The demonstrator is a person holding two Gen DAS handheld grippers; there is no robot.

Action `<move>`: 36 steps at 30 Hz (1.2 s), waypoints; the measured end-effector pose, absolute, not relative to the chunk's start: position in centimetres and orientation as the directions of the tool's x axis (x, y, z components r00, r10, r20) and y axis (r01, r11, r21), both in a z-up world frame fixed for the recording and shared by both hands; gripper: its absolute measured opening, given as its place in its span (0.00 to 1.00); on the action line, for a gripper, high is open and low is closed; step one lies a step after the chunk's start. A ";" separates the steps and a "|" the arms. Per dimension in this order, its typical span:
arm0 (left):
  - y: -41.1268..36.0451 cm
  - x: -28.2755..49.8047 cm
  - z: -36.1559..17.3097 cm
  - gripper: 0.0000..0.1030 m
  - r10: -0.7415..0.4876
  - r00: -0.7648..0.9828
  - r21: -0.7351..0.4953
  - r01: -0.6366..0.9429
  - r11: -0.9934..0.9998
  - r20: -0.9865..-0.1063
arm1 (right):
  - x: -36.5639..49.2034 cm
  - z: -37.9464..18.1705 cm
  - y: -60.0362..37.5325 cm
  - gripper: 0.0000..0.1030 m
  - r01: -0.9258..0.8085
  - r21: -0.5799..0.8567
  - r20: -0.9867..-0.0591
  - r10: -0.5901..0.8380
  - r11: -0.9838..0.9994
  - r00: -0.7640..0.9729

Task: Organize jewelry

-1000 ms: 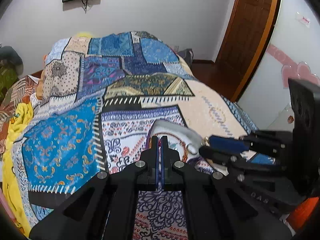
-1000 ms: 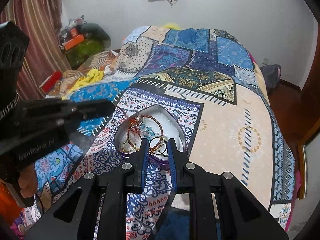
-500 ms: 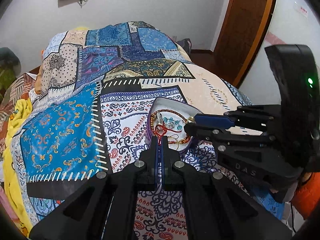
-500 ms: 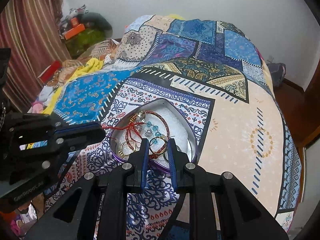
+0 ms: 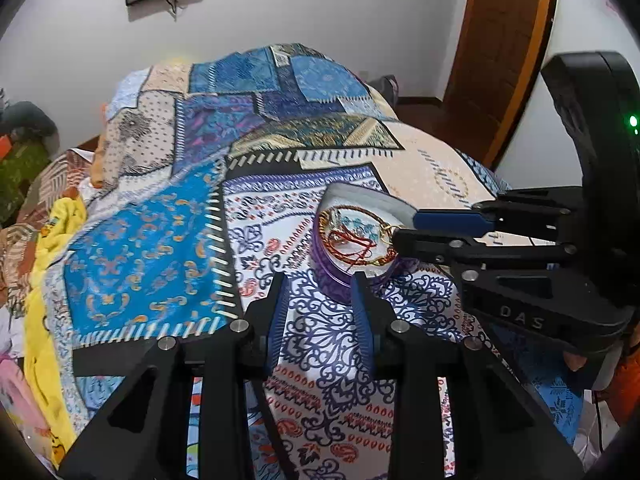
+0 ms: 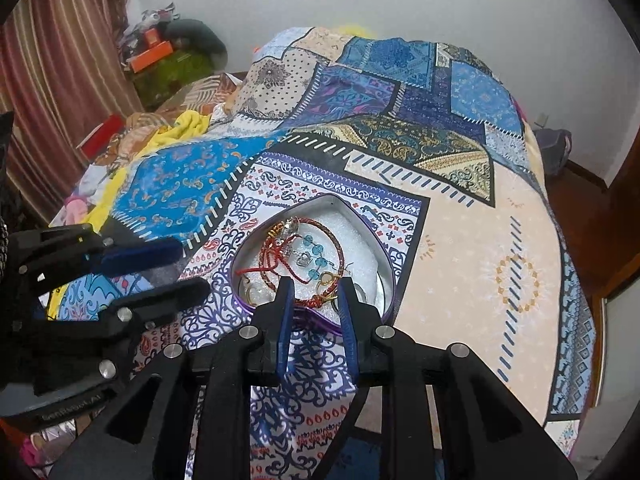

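Left gripper (image 5: 320, 276), previously clamped, now gapes beside tin (image 5: 340, 276).

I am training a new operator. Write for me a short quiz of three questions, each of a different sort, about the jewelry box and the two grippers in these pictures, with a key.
1. True or false: the left gripper is shut on a bracelet.
2. Multiple choice: the heart-shaped tin rests on A) a wooden desk, B) the patchwork bedspread, C) the floor.
3. Fill in: the red cord and the blue bead string lie ____ the tin.

Key:
1. False. Its jaws stand apart and hold nothing.
2. B.
3. Inside. The right gripper is open at the tin's near edge.
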State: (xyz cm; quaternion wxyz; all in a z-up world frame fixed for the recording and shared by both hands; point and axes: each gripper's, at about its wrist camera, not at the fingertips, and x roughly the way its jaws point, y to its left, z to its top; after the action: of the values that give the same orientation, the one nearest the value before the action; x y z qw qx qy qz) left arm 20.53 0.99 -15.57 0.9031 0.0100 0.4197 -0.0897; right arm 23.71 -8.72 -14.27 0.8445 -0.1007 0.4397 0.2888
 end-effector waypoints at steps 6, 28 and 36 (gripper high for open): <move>1.7 18.6 -12.6 0.30 -0.132 0.691 -0.048 0.140 0.989 -0.710 | 22.3 -11.6 -9.5 0.20 -0.568 0.072 -0.762 0.413 0.820 0.499; 0.3 1.9 4.1 0.56 0.004 0.993 -0.016 -0.006 1.000 -0.122 | 3.7 6.1 -15.2 0.20 -0.462 -0.014 -0.145 0.455 0.887 0.878; 1.0 0.0 4.1 0.86 0.037 0.996 -0.046 -0.040 0.998 -0.083 | 1.9 6.0 -14.9 0.84 -0.384 -0.021 -0.075 0.381 0.923 0.921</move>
State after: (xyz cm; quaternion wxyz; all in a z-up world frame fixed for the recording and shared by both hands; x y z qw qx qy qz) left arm -0.04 0.97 4.05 0.9987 -0.0236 0.0411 0.0193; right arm 1.92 -14.90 5.96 0.9800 -0.0177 0.0346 0.1952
